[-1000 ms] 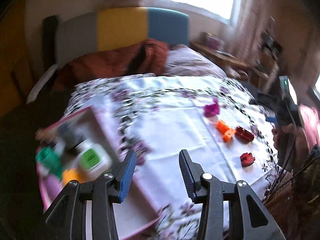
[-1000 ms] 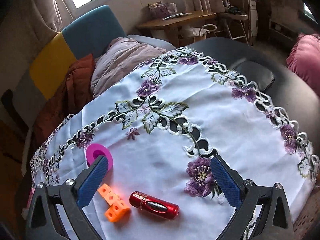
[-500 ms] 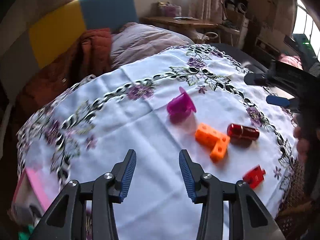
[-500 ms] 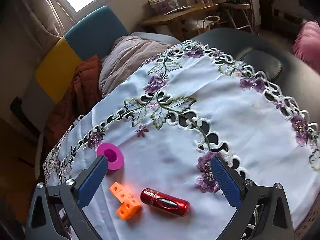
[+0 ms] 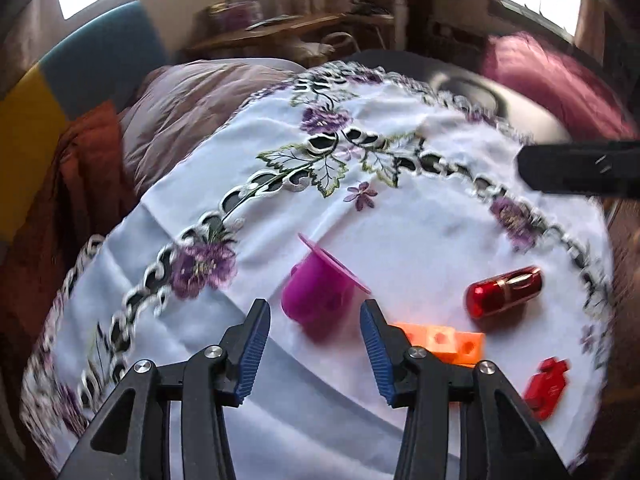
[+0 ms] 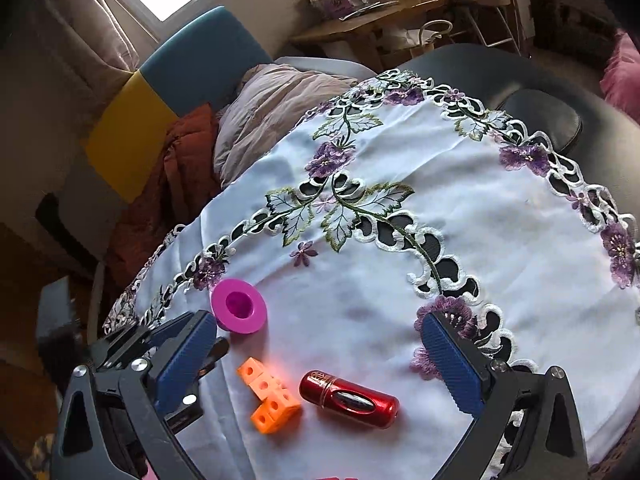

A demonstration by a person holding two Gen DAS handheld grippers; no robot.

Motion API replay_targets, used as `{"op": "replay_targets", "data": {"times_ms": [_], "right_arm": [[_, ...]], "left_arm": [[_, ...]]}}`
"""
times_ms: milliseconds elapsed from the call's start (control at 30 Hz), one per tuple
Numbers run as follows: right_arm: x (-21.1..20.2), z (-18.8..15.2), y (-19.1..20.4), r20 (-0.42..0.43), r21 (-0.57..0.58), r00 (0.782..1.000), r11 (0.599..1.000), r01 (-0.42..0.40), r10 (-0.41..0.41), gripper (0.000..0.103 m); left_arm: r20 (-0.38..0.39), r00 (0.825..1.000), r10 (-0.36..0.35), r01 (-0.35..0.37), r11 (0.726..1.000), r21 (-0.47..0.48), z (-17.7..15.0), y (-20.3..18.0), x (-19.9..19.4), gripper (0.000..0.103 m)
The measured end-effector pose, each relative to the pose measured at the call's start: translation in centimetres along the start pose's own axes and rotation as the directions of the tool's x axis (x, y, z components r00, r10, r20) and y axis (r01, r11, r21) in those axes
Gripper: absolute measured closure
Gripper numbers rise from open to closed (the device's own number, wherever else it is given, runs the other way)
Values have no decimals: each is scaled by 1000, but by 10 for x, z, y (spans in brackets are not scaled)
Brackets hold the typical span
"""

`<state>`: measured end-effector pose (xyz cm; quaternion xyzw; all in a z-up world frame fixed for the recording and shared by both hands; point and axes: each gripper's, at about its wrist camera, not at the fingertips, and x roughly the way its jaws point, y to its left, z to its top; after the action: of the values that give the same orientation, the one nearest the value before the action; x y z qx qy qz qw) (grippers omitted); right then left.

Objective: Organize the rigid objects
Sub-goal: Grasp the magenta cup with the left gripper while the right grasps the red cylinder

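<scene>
Left gripper [image 5: 314,334] with jaws opening, blue pads apart and touching nothing; magenta flanged cup [image 5: 316,294] just ahead of the gap, lying on its side on the white embroidered tablecloth [image 5: 420,216]. Beside its right finger, an orange cube block [image 5: 452,342], partly hidden. Further toward the cloth's right edge, a red metallic capsule [image 5: 504,290] and a small red clip-like piece [image 5: 546,386].

Right gripper [image 6: 318,364] with jaws spread wide, empty; orange block [image 6: 272,402] and red capsule [image 6: 350,398] lying between the fingers near the cloth's near edge, just beside each other. Magenta cup [image 6: 240,306] near the left finger [image 6: 184,354].
</scene>
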<state>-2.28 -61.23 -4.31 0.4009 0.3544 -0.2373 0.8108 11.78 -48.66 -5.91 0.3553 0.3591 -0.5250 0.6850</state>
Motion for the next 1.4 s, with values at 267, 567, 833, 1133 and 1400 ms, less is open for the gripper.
{"op": "replay_targets", "data": {"times_ms": [267,567,833,1133,1400], "right_arm": [[1,0,0,0,7,1000,1000,-6,6,0],[1,2,-1,6,4,1000,1000,-2,2,0],[14,-2,-1,-75,5,996,999,-41,41,0],[33,-13,8,-194,-73,981,997,-14,-1,0],[8,-6,28,-250,-345,962,938,14,-106,30]], "left_arm": [[-7,995,-96,96,995,26,17,0,30,57],[38,990,-136,141,953,-267,-11,9,21,71],[66,998,-23,49,906,-420,-66,2,-52,71],[158,986,51,35,866,-499,-121,-13,-138,71],[207,976,71,52,844,-534,-171,-23,-182,71]]}}
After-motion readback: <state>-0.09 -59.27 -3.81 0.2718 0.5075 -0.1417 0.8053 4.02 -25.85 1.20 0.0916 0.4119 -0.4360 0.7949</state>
